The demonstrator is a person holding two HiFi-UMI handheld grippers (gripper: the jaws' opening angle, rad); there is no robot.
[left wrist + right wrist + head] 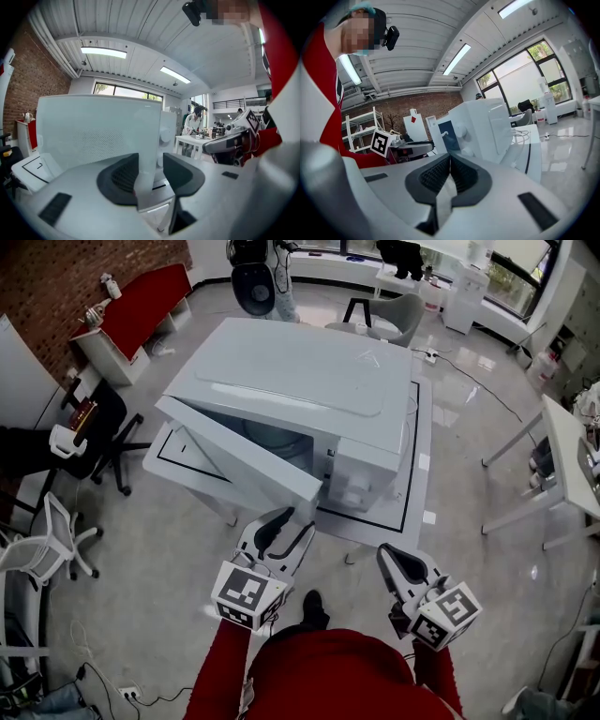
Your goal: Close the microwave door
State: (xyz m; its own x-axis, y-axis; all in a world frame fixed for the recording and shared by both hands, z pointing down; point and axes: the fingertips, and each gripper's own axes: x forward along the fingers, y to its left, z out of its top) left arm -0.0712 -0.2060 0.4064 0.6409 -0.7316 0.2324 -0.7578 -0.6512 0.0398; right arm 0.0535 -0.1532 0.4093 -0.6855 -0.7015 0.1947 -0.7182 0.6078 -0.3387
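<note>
A white microwave (309, 381) stands on a low white table (418, 465). Its door (244, 451) hangs open, swung out toward me. My left gripper (293, 518) is at the door's free edge. In the left gripper view the door (93, 131) edge stands between the jaws of that gripper (150, 164); the left pad lies against it and a thin gap shows at the right pad. My right gripper (386, 554) hovers lower right of the microwave, apart from it. In the right gripper view its pads (450, 161) meet with nothing between them, facing the microwave (483, 126).
White and black office chairs (56, 540) crowd the left side. A red-topped bench (141, 301) stands by the brick wall. A white desk (572, 456) is on the right, and a grey chair (394, 315) behind the microwave. Cables run over the glossy floor.
</note>
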